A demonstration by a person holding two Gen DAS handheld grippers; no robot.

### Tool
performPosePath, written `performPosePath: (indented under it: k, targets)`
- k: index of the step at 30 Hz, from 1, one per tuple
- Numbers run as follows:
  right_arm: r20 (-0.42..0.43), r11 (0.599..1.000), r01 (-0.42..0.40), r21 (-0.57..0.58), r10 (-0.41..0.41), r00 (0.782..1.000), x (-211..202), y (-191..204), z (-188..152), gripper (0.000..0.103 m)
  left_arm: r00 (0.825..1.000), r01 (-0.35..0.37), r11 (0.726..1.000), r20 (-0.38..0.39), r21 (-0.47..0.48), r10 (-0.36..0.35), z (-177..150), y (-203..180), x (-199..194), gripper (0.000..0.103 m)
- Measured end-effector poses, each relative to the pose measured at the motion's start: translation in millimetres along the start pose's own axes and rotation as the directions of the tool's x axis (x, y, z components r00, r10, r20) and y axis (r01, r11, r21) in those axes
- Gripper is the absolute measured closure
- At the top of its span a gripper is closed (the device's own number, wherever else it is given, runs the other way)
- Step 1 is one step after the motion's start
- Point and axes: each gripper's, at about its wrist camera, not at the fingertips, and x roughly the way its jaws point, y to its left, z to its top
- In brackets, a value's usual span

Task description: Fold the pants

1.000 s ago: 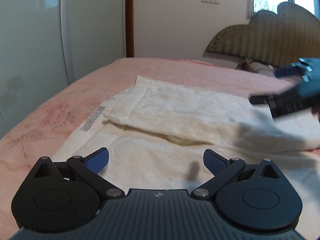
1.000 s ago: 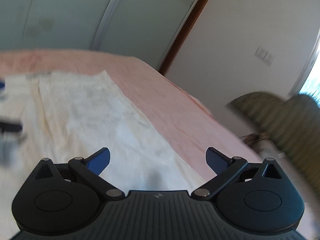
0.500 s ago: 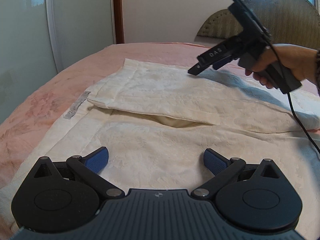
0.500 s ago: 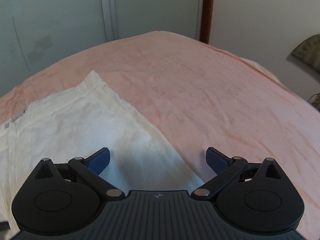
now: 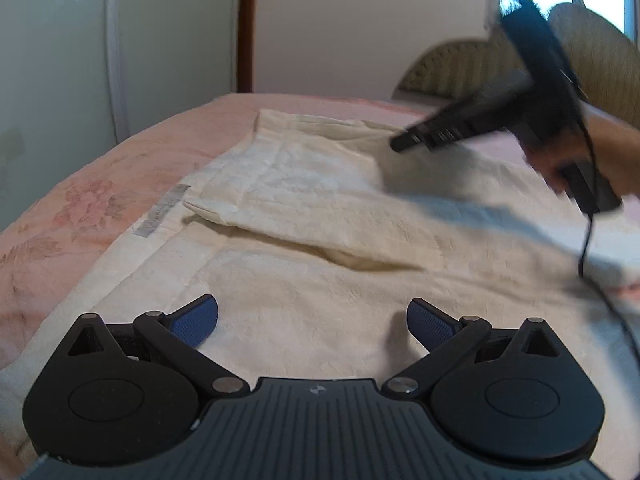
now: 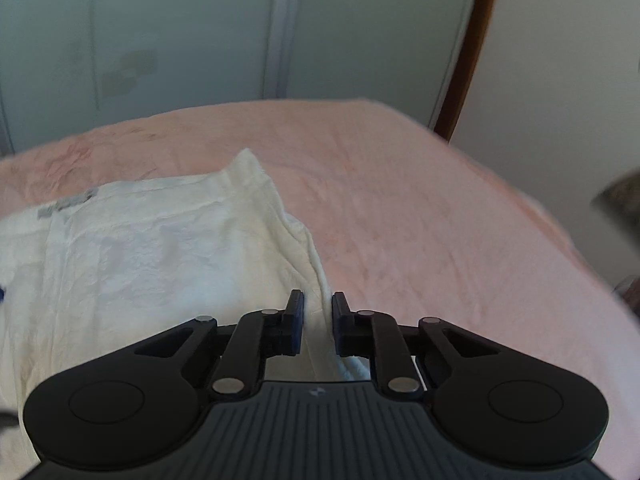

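Cream pants [image 5: 320, 200] lie spread on the pink bed, one part folded over the rest. My left gripper [image 5: 312, 316] hovers open just above the near cloth, nothing between its blue pads [image 5: 196, 318]. In the left wrist view my right gripper [image 5: 400, 145], blurred and held by a hand [image 5: 616, 160], points at the far edge of the pants. The right wrist view shows the right gripper [image 6: 318, 308] closing its jaws, with the bunched far edge of the pants [image 6: 140, 248] pinched between the pads.
The pink sheet [image 6: 420, 200] stretches beyond the pants to the bed's far edge. Frosted wardrobe doors [image 5: 60, 60] stand on the left and a padded headboard [image 5: 600, 60] at the right. A black cable [image 5: 586, 232] hangs from the right gripper. A grey label [image 5: 162, 216] marks the waistband.
The right gripper has swung over and dropped onto the far edge of the pants, and its jaws went from wide open to closed on the cloth. The left gripper has stayed put.
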Motion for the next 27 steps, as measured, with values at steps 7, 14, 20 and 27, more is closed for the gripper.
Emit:
performPosePath:
  k: [7, 14, 20, 27]
  targets:
    - [0.101, 0.962, 0.101, -0.254, -0.078, 0.992, -77.3, 82.3, -17.3, 0.089, 0.968, 0.179, 0.935, 0.224, -0.305, -0.112, 26.9, 48.9, -37.9, 0.001]
    - [0.143, 0.912, 0.145, -0.383, -0.096, 0.985, -112.8, 150.0, -51.8, 0.089, 0.951, 0.295, 0.757, 0.101, -0.582, -0.293, 65.8, 73.8, 16.6, 0.002]
    - [0.179, 0.925, 0.188, -0.331, -0.134, 0.975, -109.5, 159.2, -65.3, 0.088, 0.925, 0.265, 0.589, 0.029, -0.763, -0.378, 64.1, 98.4, 64.0, 0.087]
    - [0.130, 0.872, 0.315, -0.375, -0.286, 0.949, -114.9, 143.3, -98.2, 0.063, 0.926, 0.297, 0.624, 0.059, -0.723, -0.372, 66.4, 96.8, 59.9, 0.099]
